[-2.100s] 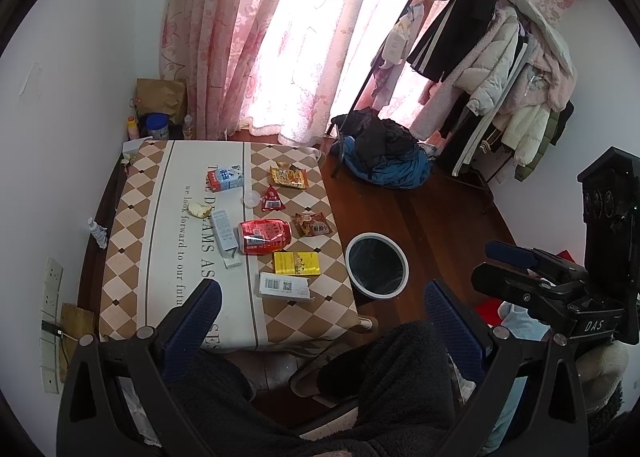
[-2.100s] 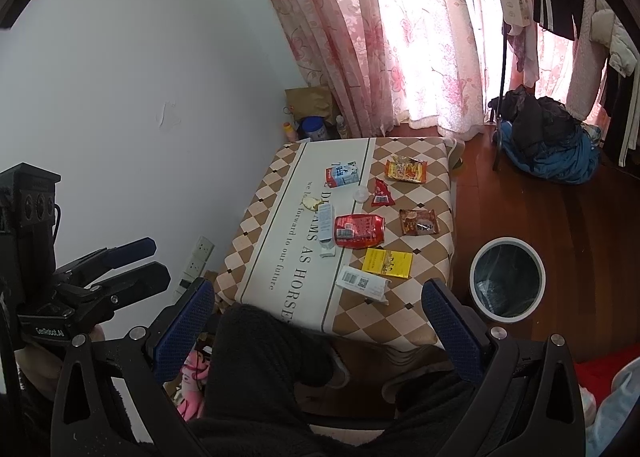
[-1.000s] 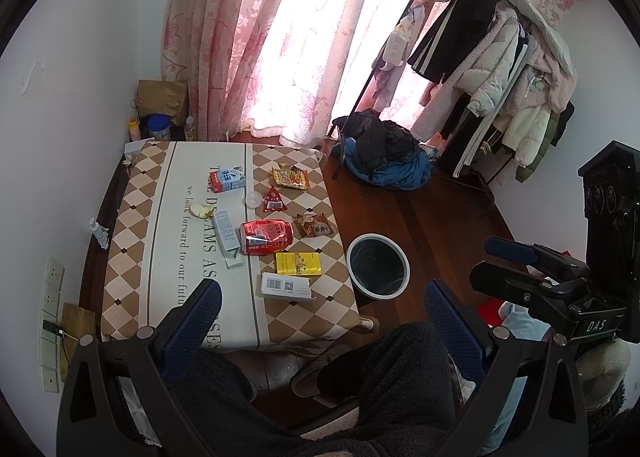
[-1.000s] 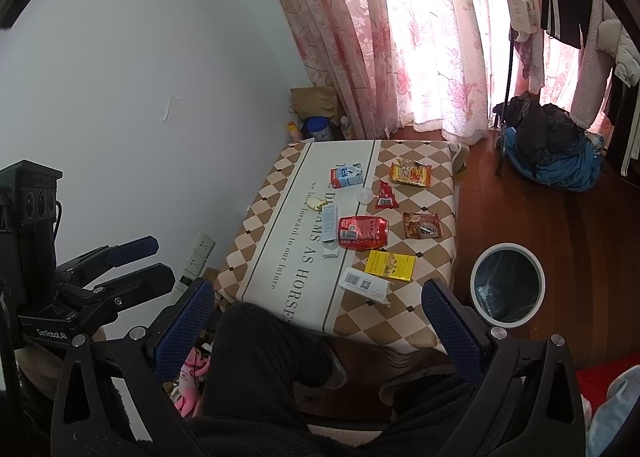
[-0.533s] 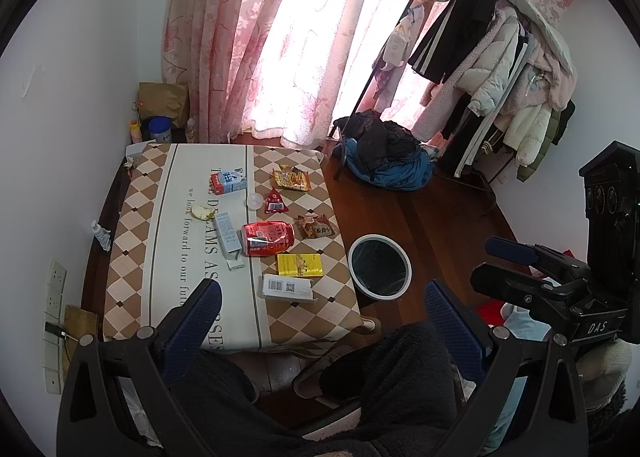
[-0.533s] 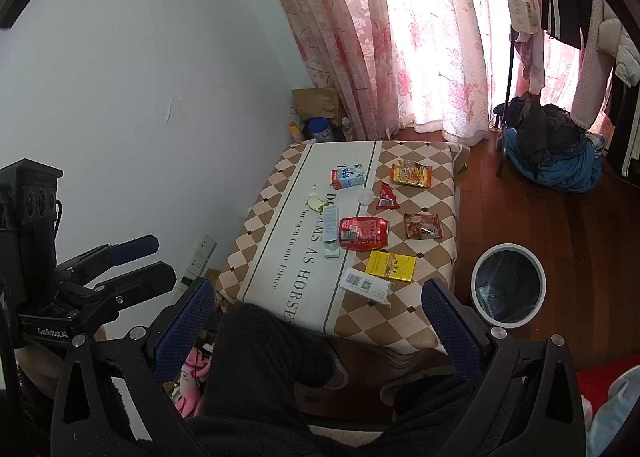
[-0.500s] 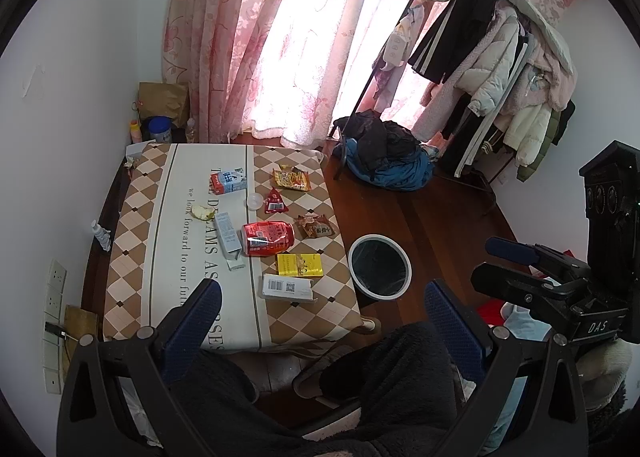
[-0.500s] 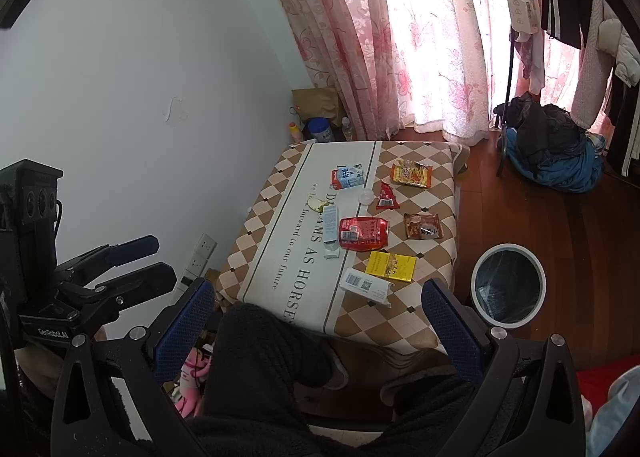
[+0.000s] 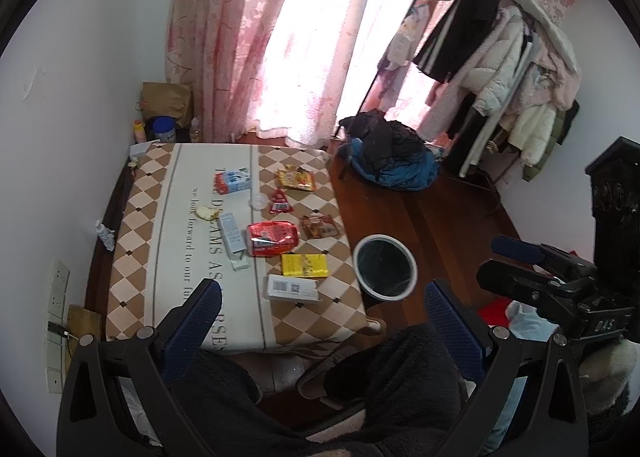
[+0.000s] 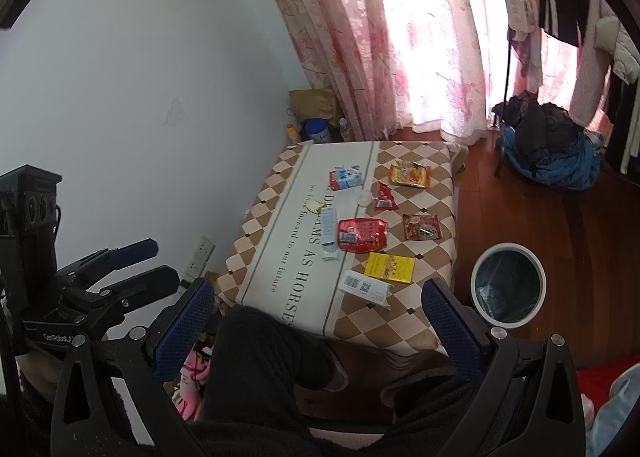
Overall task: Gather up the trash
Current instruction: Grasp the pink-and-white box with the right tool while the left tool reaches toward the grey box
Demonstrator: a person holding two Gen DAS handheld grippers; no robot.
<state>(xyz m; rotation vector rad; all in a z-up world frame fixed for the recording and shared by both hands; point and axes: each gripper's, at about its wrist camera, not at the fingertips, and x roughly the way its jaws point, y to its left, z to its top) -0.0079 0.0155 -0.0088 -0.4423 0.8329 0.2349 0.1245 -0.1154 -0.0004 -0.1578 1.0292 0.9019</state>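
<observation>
Change: nothing moved since earlier frames | my left gripper (image 9: 320, 321) and right gripper (image 10: 316, 317) both wide, empty | wrappers (image 9: 273, 238) untouched on table (image 9: 168, 257), bin (image 9: 385, 266) beside it, seemingly near-empty | collection not started

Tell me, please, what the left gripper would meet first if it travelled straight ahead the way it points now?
Probably the white barcoded package near the table's front edge; the left gripper is open, high above, so depth is uncertain.

Left gripper (image 9: 320, 307) wide open above bench (image 9: 160, 217); wrappers scattered there, round bin (image 9: 385, 266) on floor beside it.
</observation>
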